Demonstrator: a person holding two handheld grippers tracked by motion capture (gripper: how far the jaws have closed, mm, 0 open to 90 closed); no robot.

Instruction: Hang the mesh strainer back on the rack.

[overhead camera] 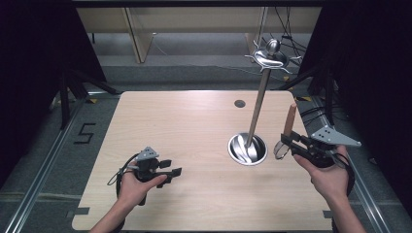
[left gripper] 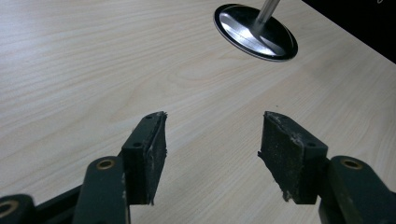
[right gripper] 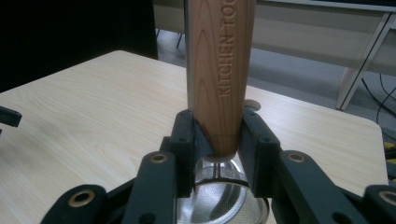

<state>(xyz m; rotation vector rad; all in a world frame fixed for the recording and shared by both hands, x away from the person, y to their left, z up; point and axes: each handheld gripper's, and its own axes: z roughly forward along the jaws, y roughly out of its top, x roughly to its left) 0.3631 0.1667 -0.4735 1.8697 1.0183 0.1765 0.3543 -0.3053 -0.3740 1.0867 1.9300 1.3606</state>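
Note:
A metal utensil stand rises from a round shiny base (overhead camera: 248, 148) (left gripper: 256, 32) at the table's right middle. Its pole (overhead camera: 257, 104) leans up to a hooked top (overhead camera: 270, 56). My right gripper (overhead camera: 286, 141) (right gripper: 219, 140), just right of the base, is shut on a small strainer. The strainer's wooden handle (overhead camera: 290, 118) (right gripper: 219, 60) points upward, and its mesh bowl (overhead camera: 280, 150) (right gripper: 224, 198) hangs below the jaws. My left gripper (overhead camera: 169, 173) (left gripper: 212, 154) is open over bare table at the front left, with nothing between its fingers.
The light wooden table (overhead camera: 184, 126) has a round dark cable hole (overhead camera: 239, 103) near its far edge. Black curtains stand on both sides. A floor marking "5" (overhead camera: 85, 133) lies left of the table, and cables (overhead camera: 291, 43) trail behind the stand.

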